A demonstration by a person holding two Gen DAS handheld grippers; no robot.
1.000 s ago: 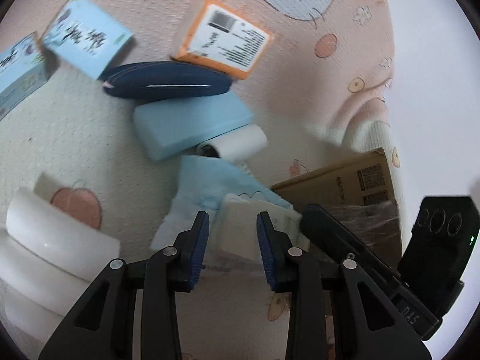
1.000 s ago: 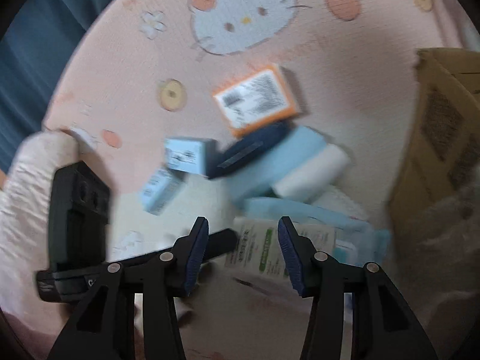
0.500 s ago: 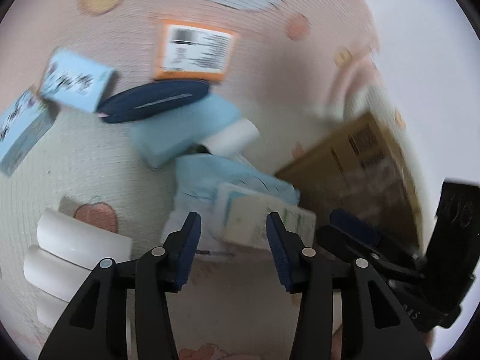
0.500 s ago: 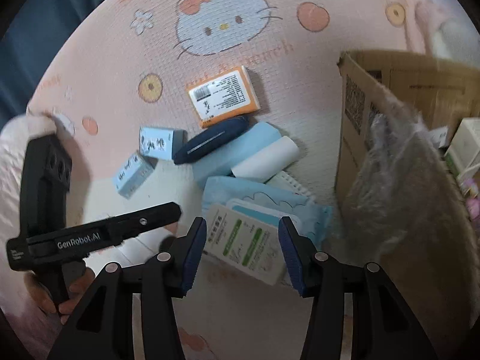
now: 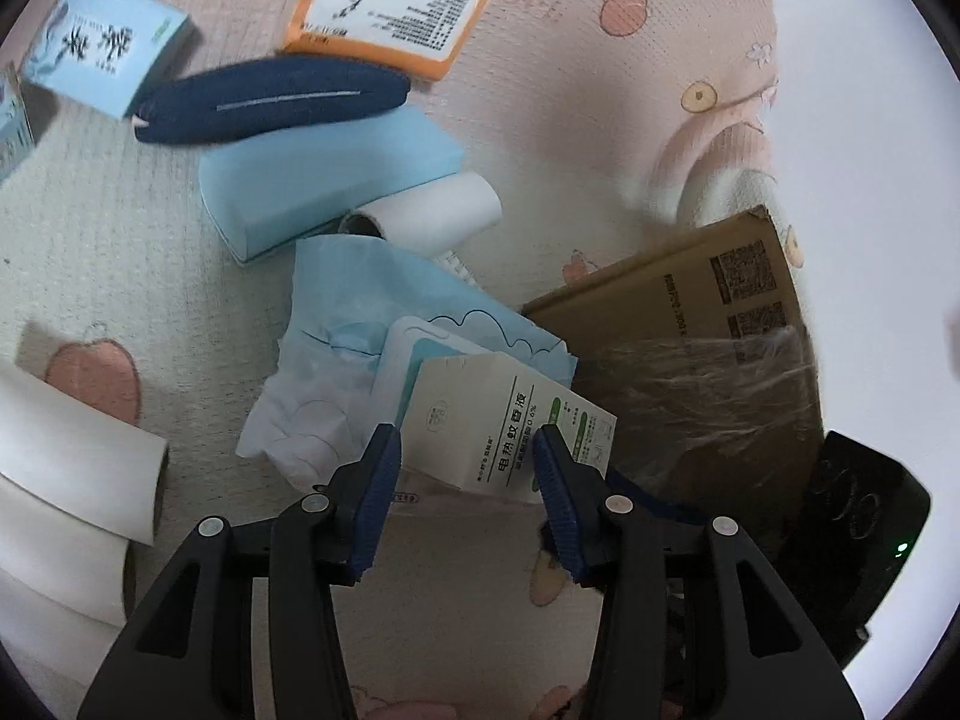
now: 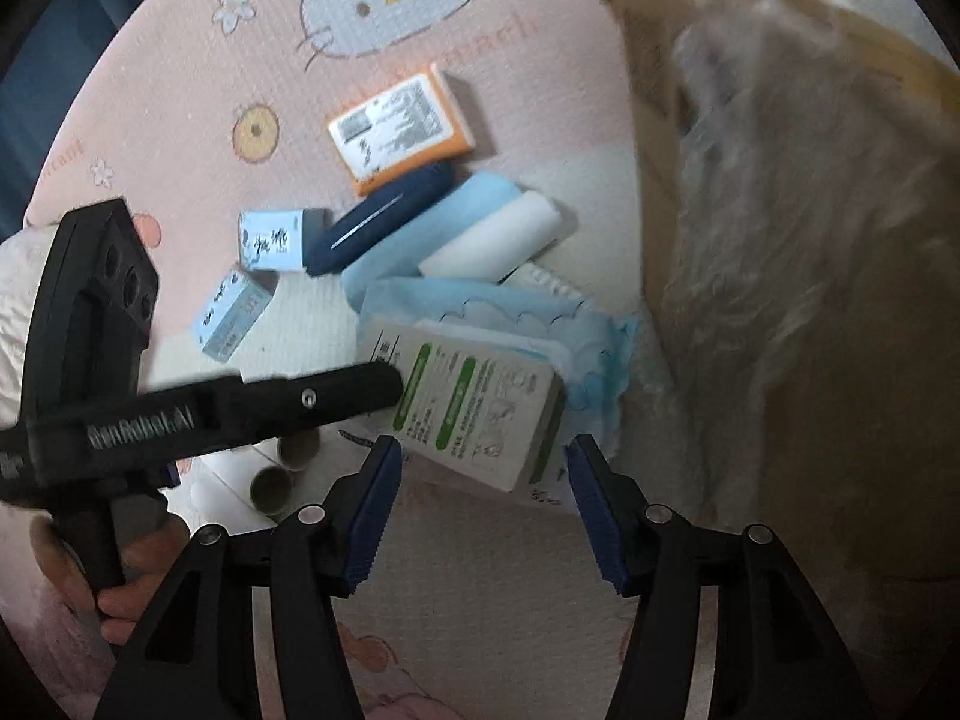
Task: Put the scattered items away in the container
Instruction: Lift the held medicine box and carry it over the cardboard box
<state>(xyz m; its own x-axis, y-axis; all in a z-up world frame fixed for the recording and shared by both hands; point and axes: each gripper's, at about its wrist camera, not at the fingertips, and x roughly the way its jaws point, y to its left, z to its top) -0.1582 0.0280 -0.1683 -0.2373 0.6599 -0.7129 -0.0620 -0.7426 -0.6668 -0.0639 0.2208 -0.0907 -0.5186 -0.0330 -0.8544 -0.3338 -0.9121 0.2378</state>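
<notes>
now both hand-held grippers face a white and green box (image 5: pixel 510 426) lying tilted on a pale blue wipes pack (image 5: pixel 384 312), on a pink cartoon play mat (image 6: pixel 198 90). the left hand-held gripper (image 5: pixel 465 483) has its jaws spread, one on each side of the box's near end. the right hand-held gripper (image 6: pixel 480 498) hangs wide open just short of it. a cardboard box (image 6: pixel 810 240) lined with clear plastic stands just to the right. behind lie a navy pouch (image 5: pixel 276 99), an orange packet (image 5: pixel 390 0) and a white roll (image 5: pixel 438 216).
</notes>
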